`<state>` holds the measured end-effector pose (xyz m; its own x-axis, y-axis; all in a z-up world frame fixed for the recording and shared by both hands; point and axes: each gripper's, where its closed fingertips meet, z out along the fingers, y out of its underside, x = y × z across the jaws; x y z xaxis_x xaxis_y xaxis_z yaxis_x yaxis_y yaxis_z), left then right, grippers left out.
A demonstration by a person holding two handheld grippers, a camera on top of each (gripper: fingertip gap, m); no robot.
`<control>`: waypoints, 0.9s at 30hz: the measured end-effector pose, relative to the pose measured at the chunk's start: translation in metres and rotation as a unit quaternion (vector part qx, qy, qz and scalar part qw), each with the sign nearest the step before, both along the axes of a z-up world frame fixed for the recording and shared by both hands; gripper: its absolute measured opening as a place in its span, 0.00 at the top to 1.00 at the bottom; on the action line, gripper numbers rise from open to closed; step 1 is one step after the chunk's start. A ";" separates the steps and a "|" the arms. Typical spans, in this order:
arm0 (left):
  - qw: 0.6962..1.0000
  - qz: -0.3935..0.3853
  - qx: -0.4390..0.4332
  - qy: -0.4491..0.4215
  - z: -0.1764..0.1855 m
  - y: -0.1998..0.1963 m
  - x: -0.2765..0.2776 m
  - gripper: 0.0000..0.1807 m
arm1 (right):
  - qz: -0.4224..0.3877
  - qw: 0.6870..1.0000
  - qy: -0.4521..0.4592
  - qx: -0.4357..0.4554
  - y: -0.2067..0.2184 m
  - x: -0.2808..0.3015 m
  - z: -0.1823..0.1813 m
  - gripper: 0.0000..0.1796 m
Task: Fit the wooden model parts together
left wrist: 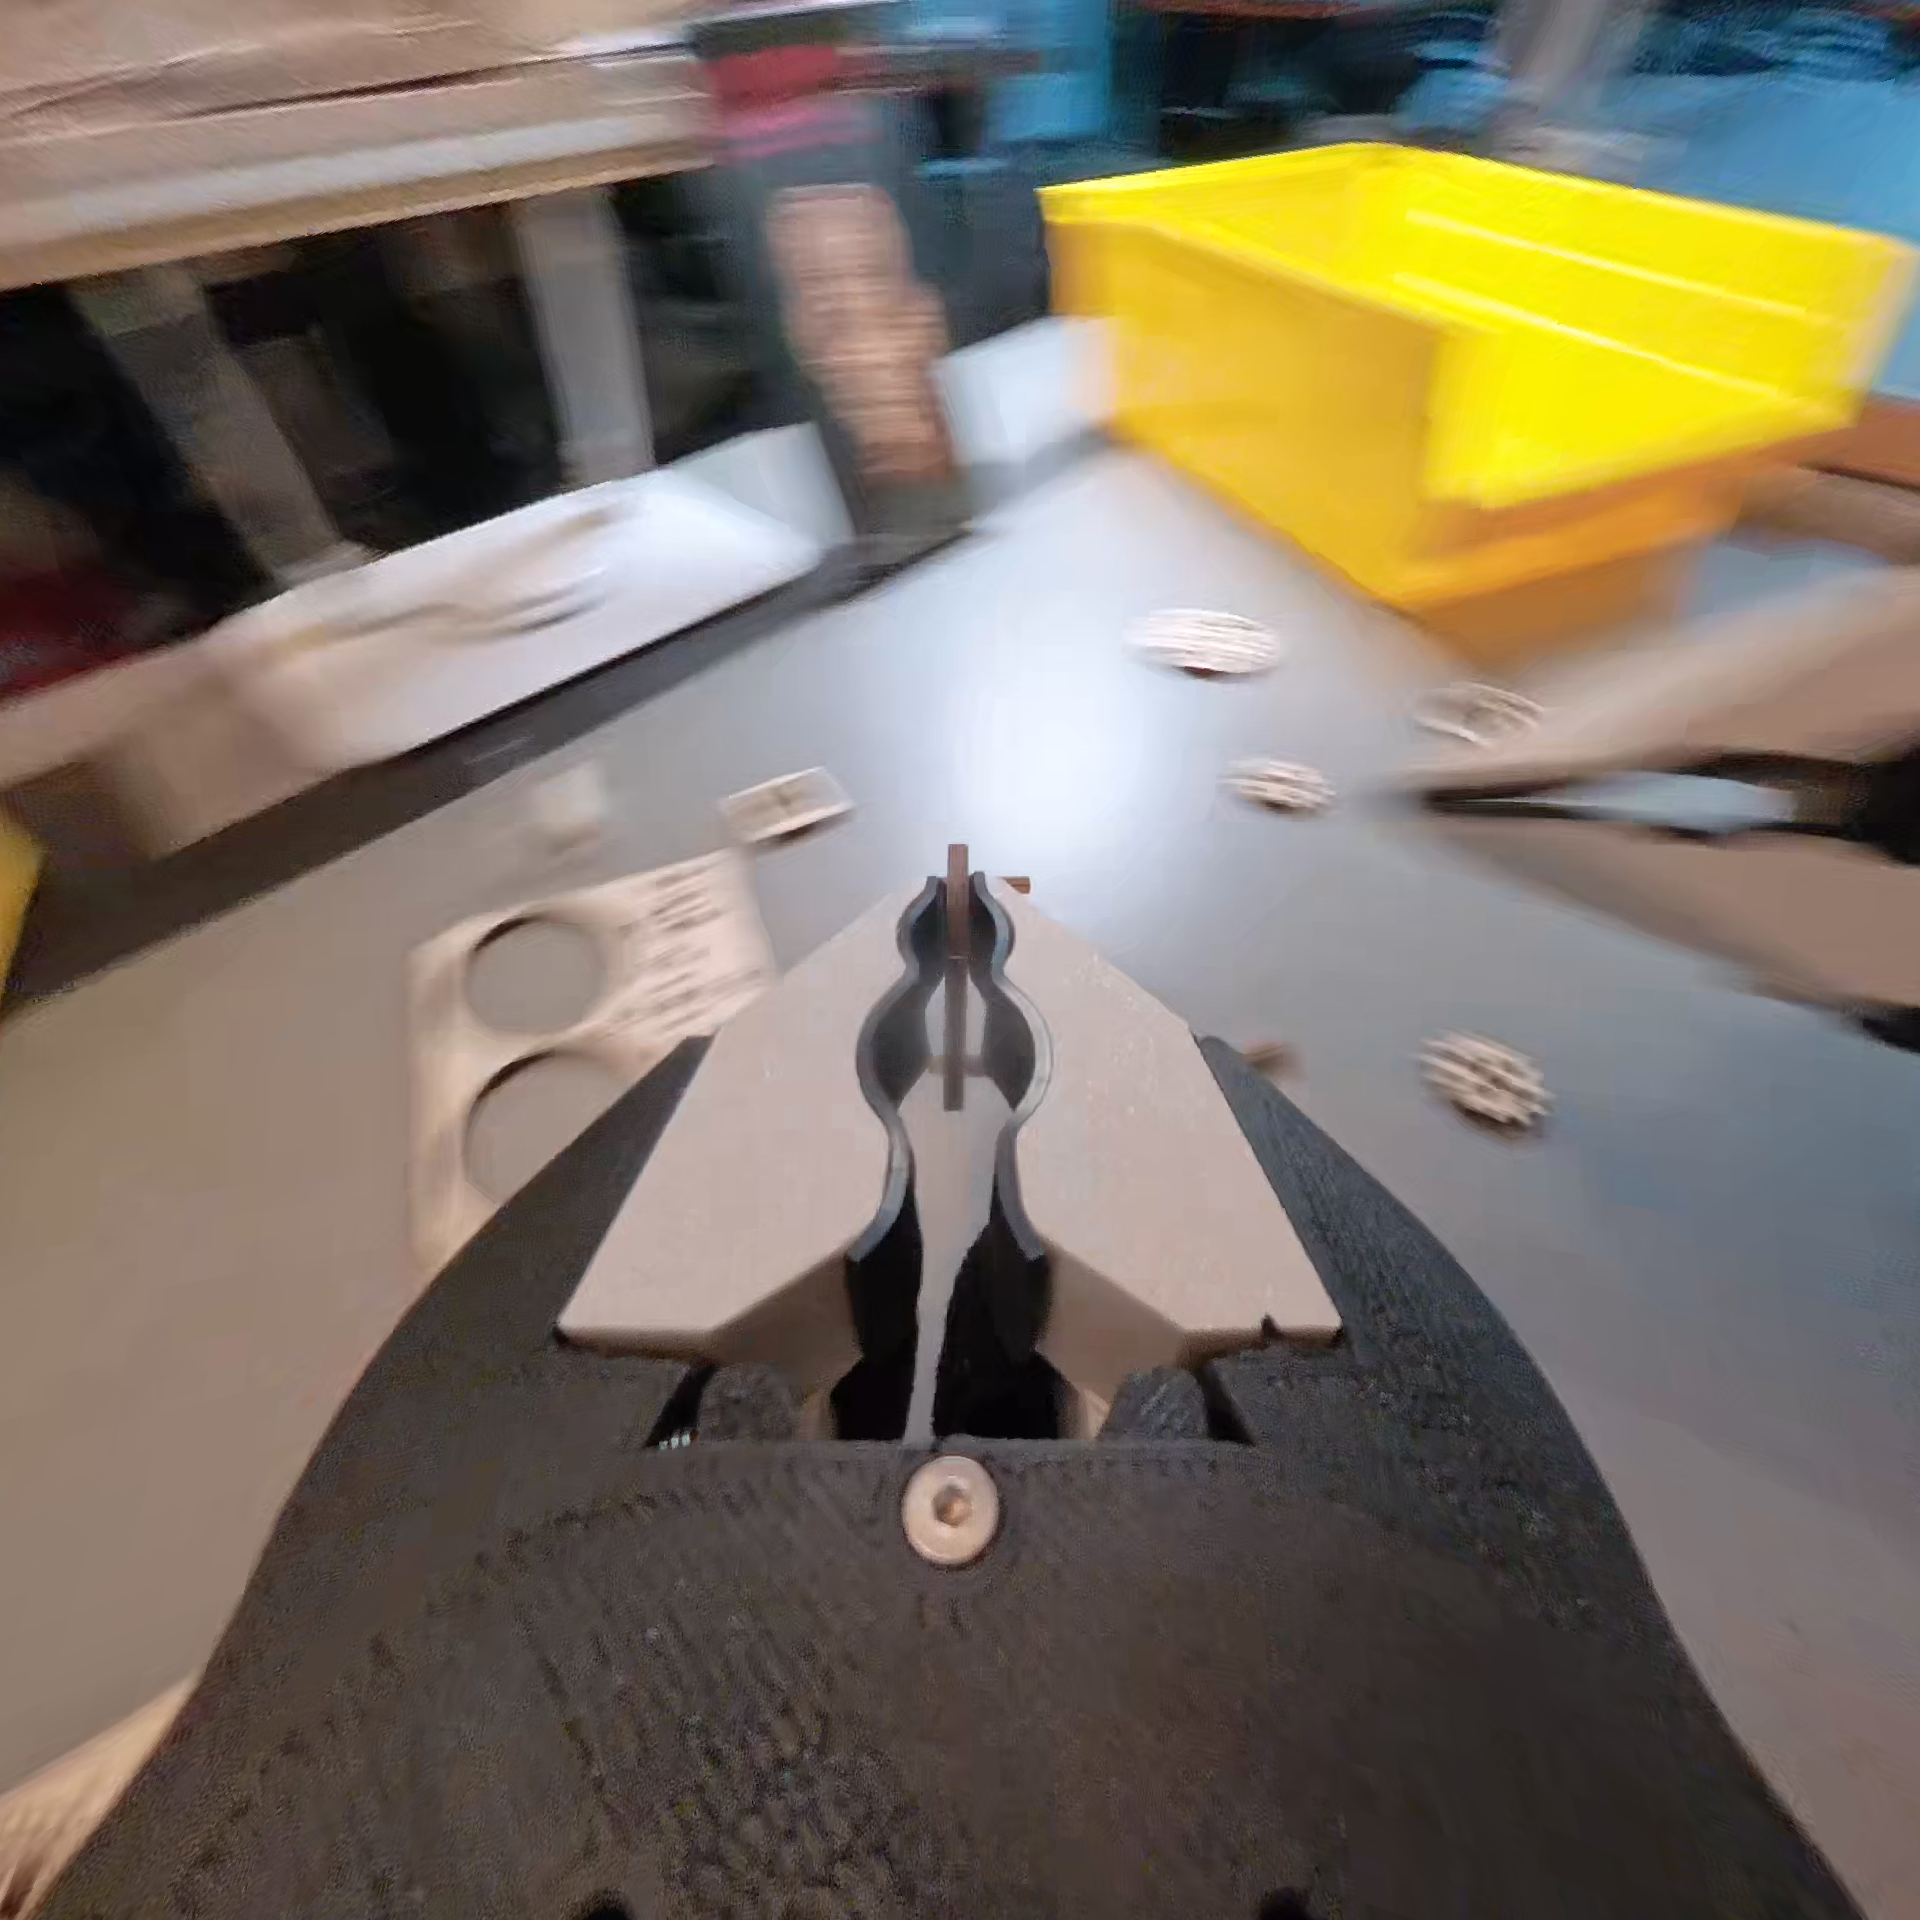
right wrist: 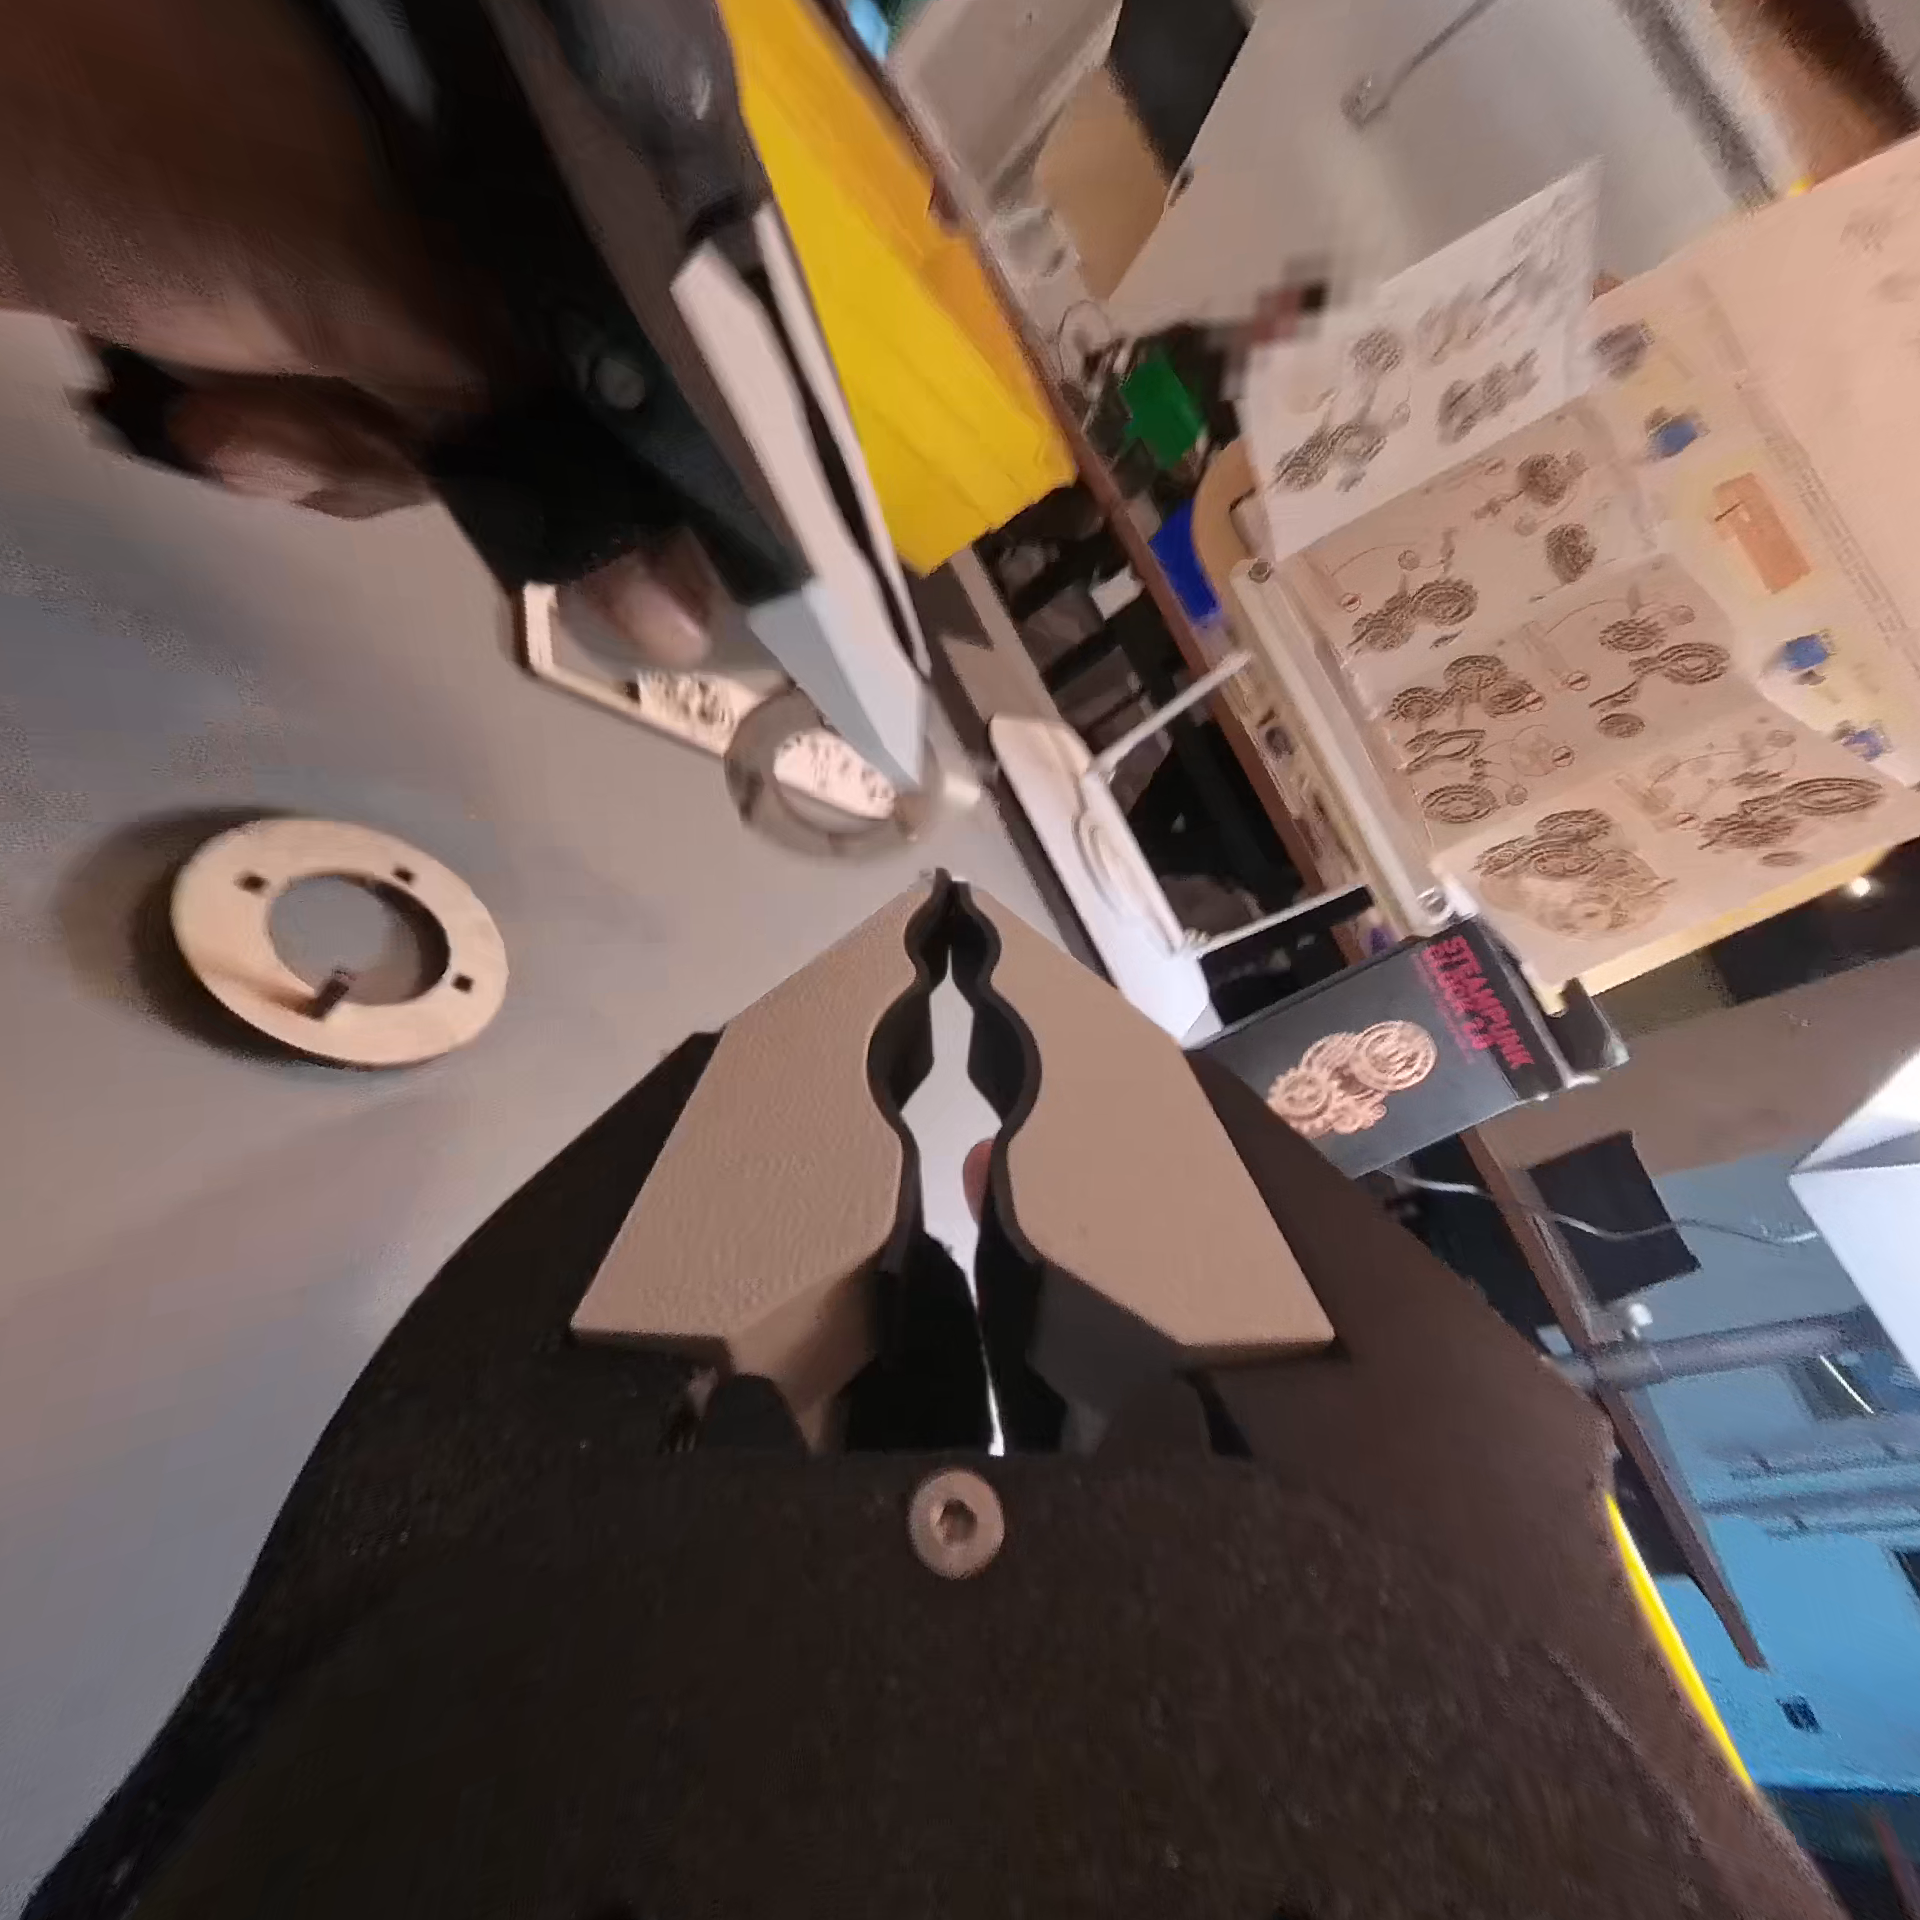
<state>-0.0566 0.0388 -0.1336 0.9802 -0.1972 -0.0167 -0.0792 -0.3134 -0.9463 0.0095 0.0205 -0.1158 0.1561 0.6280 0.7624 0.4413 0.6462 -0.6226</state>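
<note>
Fingertips of the left gripper (left wrist: 957, 914) pinched on a thin wooden piece (left wrist: 956, 971), seen edge-on and upright between the pads, probably kept vertical so a tab can enter a slot. Hard to tell its full shape; in the right wrist view looks like a ring (right wrist: 821, 779) at that gripper's tip, blurred. Just past it, on the grey table (left wrist: 1039, 727), a punched-out sheet (left wrist: 582, 997) with two round holes, then small gear-like discs (left wrist: 1486, 1081) scattered well apart, likely laid out for picking. Farther back, a yellow bin (left wrist: 1455, 384).

Right gripper (right wrist: 948, 914) closed tip to tip with nothing between, held clear, perhaps ready to steady or press. Beside it, flat on the table, a wooden ring plate (right wrist: 338, 940) with small slots, a likely mate. Beyond, an instruction sheet (right wrist: 1610, 665) propped upright for reference.
</note>
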 end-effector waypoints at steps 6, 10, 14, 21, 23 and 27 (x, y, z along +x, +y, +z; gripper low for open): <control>0.992 -0.081 0.031 -0.095 0.038 -0.013 0.019 1.00 | 0.046 0.997 -0.013 -0.065 -0.010 -0.004 -0.007 1.00; 0.988 -0.079 0.036 -0.130 0.044 -0.018 0.004 1.00 | 0.039 0.997 0.013 -0.065 -0.001 -0.006 0.002 0.94; 0.986 -0.108 0.026 -0.126 0.038 -0.022 0.024 1.00 | 0.056 0.997 0.017 -0.044 -0.009 -0.019 0.013 0.87; 0.983 -0.136 0.019 -0.122 0.040 -0.024 0.046 1.00 | 0.059 0.998 0.016 -0.013 -0.016 -0.026 0.018 0.93; 0.983 -0.137 0.018 -0.118 0.041 -0.024 0.050 1.00 | 0.057 0.998 0.015 -0.014 -0.015 -0.026 0.017 0.93; 0.983 -0.139 0.012 -0.121 0.041 -0.025 0.052 0.99 | 0.056 0.998 0.019 -0.008 -0.012 -0.024 0.020 0.99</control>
<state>-0.0046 0.0135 -0.0927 0.8644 -0.4605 0.2017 0.0694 -0.2881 -0.9551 -0.0145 0.0082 -0.0955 0.1137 0.6545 0.7474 0.3424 0.6804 -0.6479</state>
